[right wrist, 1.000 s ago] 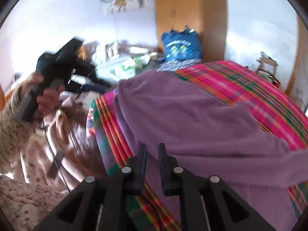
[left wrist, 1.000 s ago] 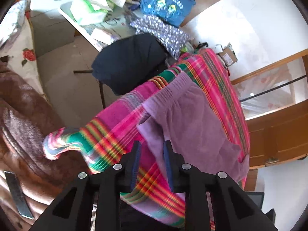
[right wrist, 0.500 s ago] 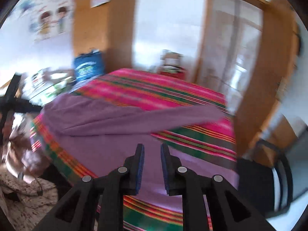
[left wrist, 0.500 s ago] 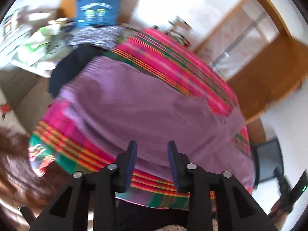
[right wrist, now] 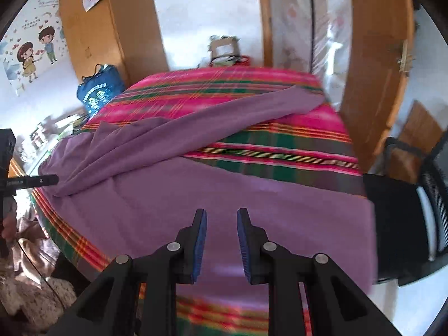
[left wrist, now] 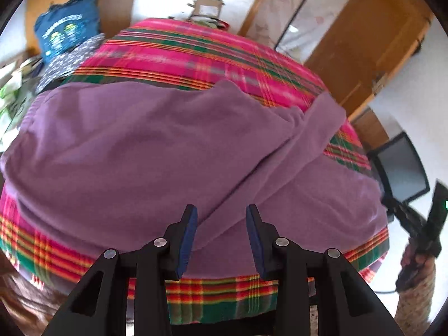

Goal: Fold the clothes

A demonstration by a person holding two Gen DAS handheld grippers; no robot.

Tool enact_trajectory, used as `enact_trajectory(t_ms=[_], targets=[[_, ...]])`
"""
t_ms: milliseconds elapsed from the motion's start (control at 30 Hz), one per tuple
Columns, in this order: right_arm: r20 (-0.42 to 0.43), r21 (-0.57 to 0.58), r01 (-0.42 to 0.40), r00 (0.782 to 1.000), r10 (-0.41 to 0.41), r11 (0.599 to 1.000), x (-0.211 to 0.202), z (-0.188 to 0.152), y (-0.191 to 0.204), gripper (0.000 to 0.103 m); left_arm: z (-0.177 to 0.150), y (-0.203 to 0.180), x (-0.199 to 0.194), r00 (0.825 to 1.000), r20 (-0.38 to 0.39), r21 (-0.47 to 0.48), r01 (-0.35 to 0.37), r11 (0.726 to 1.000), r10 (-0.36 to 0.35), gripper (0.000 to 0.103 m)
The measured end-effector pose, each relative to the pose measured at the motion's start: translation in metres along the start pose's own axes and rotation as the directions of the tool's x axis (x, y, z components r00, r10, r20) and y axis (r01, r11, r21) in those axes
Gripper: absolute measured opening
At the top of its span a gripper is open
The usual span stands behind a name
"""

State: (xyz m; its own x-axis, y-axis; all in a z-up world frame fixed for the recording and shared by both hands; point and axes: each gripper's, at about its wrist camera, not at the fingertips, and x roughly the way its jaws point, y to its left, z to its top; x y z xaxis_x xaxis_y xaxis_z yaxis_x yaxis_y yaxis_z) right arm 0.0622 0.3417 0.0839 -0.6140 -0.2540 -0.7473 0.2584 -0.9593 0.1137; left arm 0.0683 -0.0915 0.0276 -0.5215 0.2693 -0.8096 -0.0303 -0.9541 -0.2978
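Left gripper jaws apart, nothing between them; right gripper jaws opening, also holding nothing, both above purple trousers. Trousers lie spread on plaid tablecloth, waistband toward left, one leg folded diagonally across toward far right corner, the other flat along near edge. Soft wrinkles, motion blur smears fabric edges. Near hem cut off behind gripper fingers; table under cloth hidden.

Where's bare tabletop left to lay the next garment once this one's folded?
Bare plaid cloth runs across the far side, beyond the purple garment, and in a wedge between its two legs at the right edge. The near half is covered. Left of the table is crowded: blue bag and clutter.
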Motion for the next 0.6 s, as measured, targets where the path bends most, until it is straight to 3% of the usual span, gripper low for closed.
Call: enact_trajectory(t_ms=[100, 233, 600], targets=[[0.006, -0.007, -0.042, 0.999, 0.042, 0.999, 0.022, 0.022, 0.008, 0.023, 0.004, -0.007, 0.010, 1.000, -0.007, 0.038, -0.029, 0.999, 0.029, 0.037], [0.004, -0.006, -0.040, 0.999, 0.040, 0.999, 0.044, 0.055, 0.017, 0.023, 0.008, -0.008, 0.017, 0.999, 0.002, 0.047, -0.040, 0.998, 0.040, 0.037], [-0.068, 0.031, -0.061, 0.996, 0.063, 0.998, 0.119, 0.107, 0.028, 0.023, 0.023, -0.012, 0.034, 1.000, 0.016, 0.092, -0.008, 0.996, 0.007, 0.037]])
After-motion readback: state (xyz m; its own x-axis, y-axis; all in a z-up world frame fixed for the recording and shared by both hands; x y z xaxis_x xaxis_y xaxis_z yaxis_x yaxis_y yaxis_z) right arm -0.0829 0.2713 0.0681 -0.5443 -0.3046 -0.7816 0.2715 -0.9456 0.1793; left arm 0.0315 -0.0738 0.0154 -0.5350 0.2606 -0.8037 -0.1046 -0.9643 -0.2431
